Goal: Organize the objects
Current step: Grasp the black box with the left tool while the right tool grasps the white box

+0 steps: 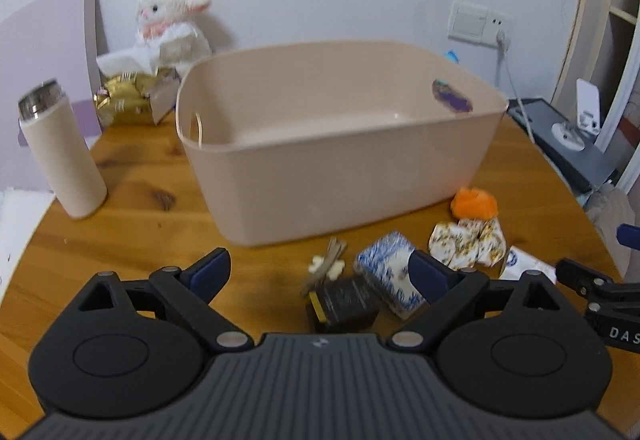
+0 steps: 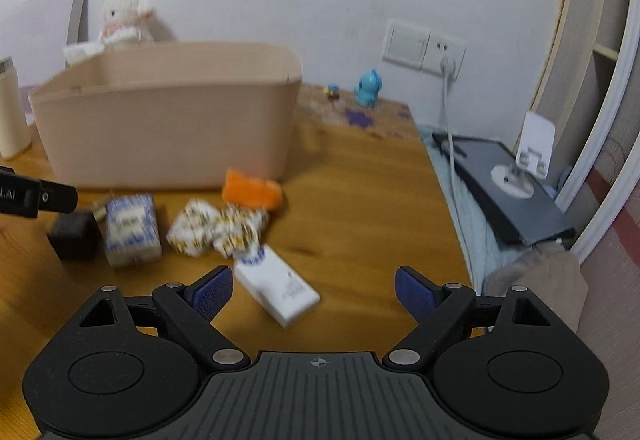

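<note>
The wooden tabletop carries everything. The largest thing on it is the beige plastic bin, which stands in the middle, toward the far edge; a purple sticker is on its inner wall, but its writing is too blurred to read. Left of the bin stands a cream bottle with a steel rim, near the left edge.

In front of the bin, toward the near edge, the small things lie in a loose group: a blue-patterned packet, a crumpled yellow-printed wrapper, an orange plush piece touching the bin's front wall, a white box with a blue mark and small print I cannot read, and a dark cube.

The left gripper is wide open and holds nothing; it hangs over the dark cube. The right gripper is also wide open and empty, with the white box between its fingers. On the gripper bodies only the letters "DAS" and "AI" can be read.
</note>
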